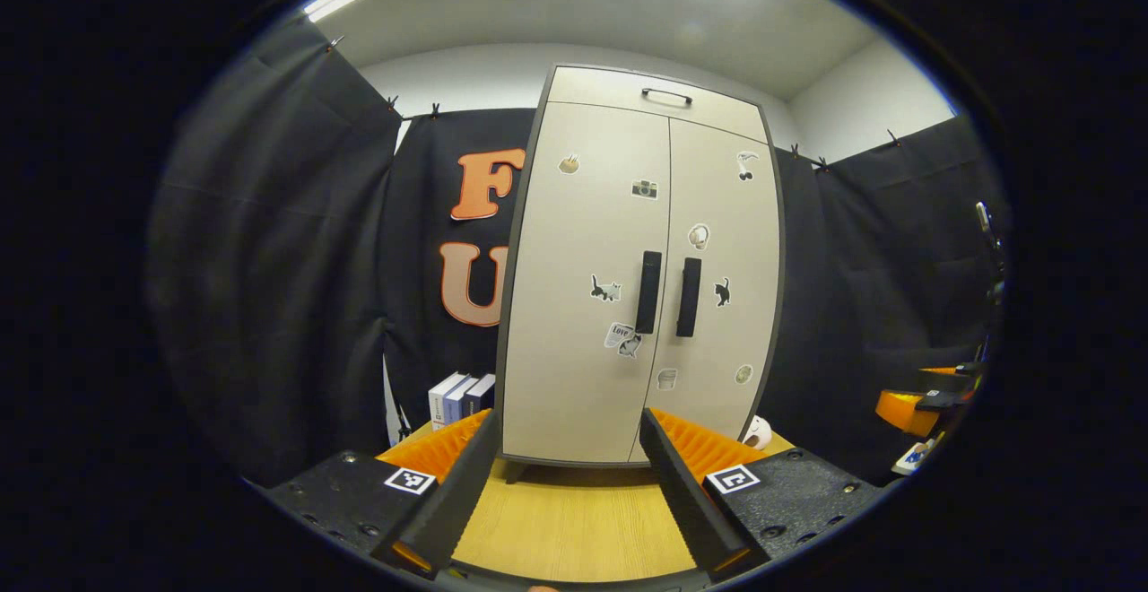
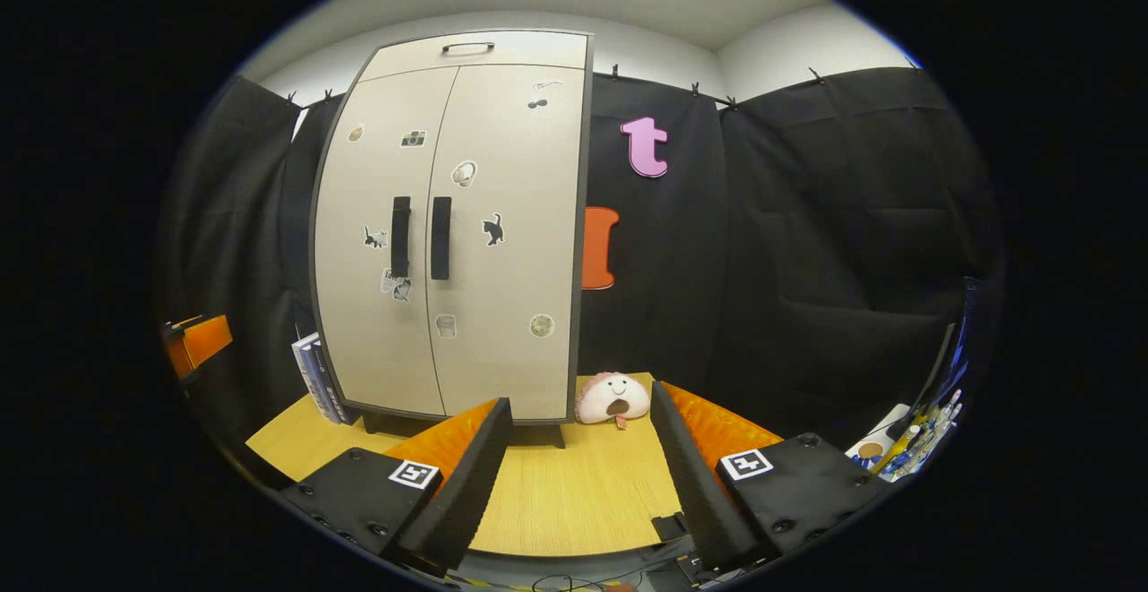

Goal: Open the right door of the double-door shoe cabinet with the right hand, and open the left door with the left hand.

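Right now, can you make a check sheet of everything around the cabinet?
Surface: wooden tabletop, bare in front of the cabinet.
Job's things: shoe cabinet upright, both doors shut; left handle and right handle side by side, untouched.
Clutter: books left of the cabinet; plush toy right of it.
Grippers: left gripper open, holding nothing; right gripper open, holding nothing.
Cables: thin cable at the table's near edge.
Surroundings: black cloth walls, lit ceiling.
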`<action>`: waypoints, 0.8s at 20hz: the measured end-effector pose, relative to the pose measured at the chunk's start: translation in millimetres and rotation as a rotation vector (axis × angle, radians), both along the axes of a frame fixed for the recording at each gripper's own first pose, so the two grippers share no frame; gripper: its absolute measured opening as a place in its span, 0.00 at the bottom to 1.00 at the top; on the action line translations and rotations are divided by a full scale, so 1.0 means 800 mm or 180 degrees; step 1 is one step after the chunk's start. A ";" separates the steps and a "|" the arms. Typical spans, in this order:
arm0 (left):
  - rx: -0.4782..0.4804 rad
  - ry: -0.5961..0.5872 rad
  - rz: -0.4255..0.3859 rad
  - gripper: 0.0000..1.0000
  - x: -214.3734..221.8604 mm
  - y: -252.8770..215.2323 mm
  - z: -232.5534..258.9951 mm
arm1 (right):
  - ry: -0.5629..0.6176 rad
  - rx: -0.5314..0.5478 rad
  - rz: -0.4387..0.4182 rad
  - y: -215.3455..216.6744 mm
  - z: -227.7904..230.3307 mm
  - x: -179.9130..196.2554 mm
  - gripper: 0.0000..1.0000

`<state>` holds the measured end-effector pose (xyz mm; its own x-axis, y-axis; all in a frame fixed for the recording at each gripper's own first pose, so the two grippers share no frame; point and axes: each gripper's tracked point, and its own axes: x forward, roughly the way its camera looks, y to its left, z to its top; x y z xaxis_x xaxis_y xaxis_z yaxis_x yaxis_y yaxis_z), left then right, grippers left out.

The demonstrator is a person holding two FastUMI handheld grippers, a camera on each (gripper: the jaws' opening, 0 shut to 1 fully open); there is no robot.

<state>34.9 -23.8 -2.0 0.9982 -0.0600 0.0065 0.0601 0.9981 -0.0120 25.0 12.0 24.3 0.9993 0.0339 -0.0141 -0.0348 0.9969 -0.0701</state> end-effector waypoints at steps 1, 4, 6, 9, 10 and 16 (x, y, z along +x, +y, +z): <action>0.0016 -0.0001 0.0001 0.95 0.001 0.000 0.000 | 0.0008 -0.0003 0.0062 0.010 0.005 0.007 0.94; 0.0061 -0.0015 0.0008 0.92 0.004 0.002 0.001 | -0.0021 0.0000 0.0258 0.044 0.025 0.031 0.98; 0.0093 -0.0017 0.0022 0.95 0.006 0.004 -0.001 | 0.0023 0.0002 0.0344 0.064 0.033 0.052 0.98; 0.0074 0.0007 0.0023 0.95 0.011 0.004 -0.005 | 0.0018 -0.0064 0.0436 0.096 0.052 0.089 0.94; 0.0062 0.0014 0.0014 0.92 0.012 0.003 -0.007 | 0.0005 -0.0097 0.0444 0.106 0.059 0.102 0.94; 0.0069 0.0053 0.0049 0.95 0.023 0.010 -0.018 | -0.0085 -0.0037 0.0531 0.162 0.098 0.167 0.99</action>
